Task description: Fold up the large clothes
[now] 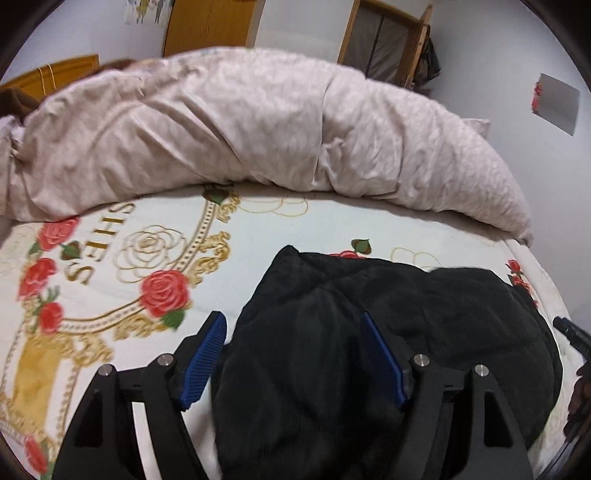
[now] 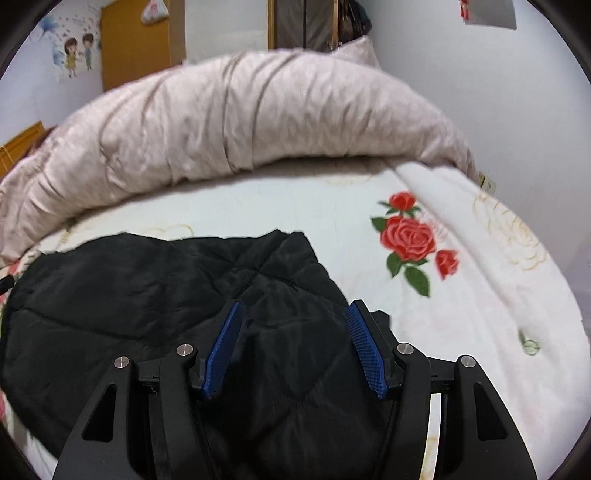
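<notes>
A black quilted jacket (image 1: pixel 424 332) lies bunched on the bed in front of both grippers; it also shows in the right wrist view (image 2: pixel 147 295). My left gripper (image 1: pixel 291 321) is open, its blue pads (image 1: pixel 205 362) spread over the jacket's left edge. My right gripper (image 2: pixel 295 310) is open above the jacket's right part, its blue pads (image 2: pixel 365 350) on either side of a raised fold. Neither holds cloth.
The bed has a white sheet (image 1: pixel 110 266) printed with red roses (image 2: pixel 410 236) and gold patterns. A rolled beige duvet (image 1: pixel 240 122) lies across the far side (image 2: pixel 240 110). Behind stand a wooden door (image 1: pixel 207 22) and a fabric wardrobe (image 1: pixel 384 40).
</notes>
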The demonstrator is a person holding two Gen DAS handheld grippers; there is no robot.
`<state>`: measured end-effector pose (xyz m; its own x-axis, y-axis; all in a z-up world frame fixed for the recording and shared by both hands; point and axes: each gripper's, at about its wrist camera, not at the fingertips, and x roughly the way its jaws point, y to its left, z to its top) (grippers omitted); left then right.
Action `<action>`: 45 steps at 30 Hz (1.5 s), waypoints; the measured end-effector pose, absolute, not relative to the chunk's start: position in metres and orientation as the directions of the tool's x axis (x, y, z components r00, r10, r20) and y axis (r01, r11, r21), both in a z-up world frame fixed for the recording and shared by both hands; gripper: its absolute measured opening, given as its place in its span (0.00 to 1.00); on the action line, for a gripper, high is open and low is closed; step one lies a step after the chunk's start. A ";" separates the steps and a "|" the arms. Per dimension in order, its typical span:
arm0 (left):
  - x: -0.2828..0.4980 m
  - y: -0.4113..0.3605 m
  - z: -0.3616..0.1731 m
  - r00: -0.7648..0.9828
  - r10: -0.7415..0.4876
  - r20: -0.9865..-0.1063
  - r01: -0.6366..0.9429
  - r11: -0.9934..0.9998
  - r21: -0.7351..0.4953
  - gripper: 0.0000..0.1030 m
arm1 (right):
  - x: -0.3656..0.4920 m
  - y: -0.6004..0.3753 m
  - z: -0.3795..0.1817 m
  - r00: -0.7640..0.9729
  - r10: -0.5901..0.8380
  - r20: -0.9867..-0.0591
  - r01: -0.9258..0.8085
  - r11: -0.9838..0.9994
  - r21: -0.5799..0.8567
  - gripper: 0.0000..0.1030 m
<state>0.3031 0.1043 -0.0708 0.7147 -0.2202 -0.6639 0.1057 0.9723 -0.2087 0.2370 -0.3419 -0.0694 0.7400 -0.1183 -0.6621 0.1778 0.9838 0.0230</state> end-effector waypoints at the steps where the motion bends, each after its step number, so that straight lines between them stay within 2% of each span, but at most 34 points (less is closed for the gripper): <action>1: 0.294 0.106 -0.073 0.715 -0.220 -0.663 0.103 0.972 -0.212 0.74 | 0.233 -0.343 -0.074 0.729 -0.114 -0.675 0.182 0.983 0.031 0.58; 4: 0.287 0.108 -0.102 0.668 -0.206 -0.715 0.069 0.974 -0.215 0.73 | 0.229 -0.347 -0.107 0.664 -0.123 -0.738 0.195 0.981 0.012 0.58; 5: 0.288 0.110 -0.115 0.646 -0.233 -0.727 0.060 0.965 -0.256 0.73 | 0.229 -0.349 -0.117 0.653 -0.118 -0.748 0.196 0.980 0.017 0.58; 9: 0.297 0.106 -0.133 0.649 -0.246 -0.720 0.051 0.958 -0.281 0.75 | 0.236 -0.351 -0.129 0.640 -0.129 -0.757 0.199 0.980 0.001 0.58; 14: 0.303 0.103 -0.133 0.642 -0.241 -0.728 0.053 0.961 -0.271 0.76 | 0.237 -0.349 -0.130 0.632 -0.143 -0.761 0.206 0.979 -0.013 0.58; 16: 0.299 0.104 -0.125 0.634 -0.227 -0.739 0.047 0.966 -0.256 0.73 | 0.235 -0.348 -0.119 0.630 -0.157 -0.761 0.210 0.977 -0.028 0.58; 17: 0.296 0.104 -0.117 0.636 -0.222 -0.739 0.047 0.967 -0.249 0.69 | 0.232 -0.348 -0.109 0.640 -0.164 -0.751 0.210 0.977 -0.035 0.58; 23: 0.270 0.114 -0.082 0.696 -0.154 -0.702 0.039 0.984 -0.177 0.69 | 0.202 -0.348 -0.074 0.703 -0.166 -0.692 0.187 0.981 -0.046 0.58; 28: 0.279 0.121 -0.098 0.655 -0.108 -0.748 -0.007 0.989 -0.149 0.59 | 0.203 -0.357 -0.095 0.648 -0.168 -0.742 0.212 0.977 -0.036 0.58; 35: 0.292 0.117 -0.118 0.632 -0.102 -0.768 -0.039 0.986 -0.164 0.59 | 0.217 -0.372 -0.110 0.617 -0.168 -0.769 0.255 0.967 -0.007 0.58; 45: 0.299 0.112 -0.118 0.613 -0.088 -0.785 -0.023 0.991 -0.129 0.59 | 0.222 -0.373 -0.116 0.593 -0.165 -0.788 0.256 0.967 -0.009 0.58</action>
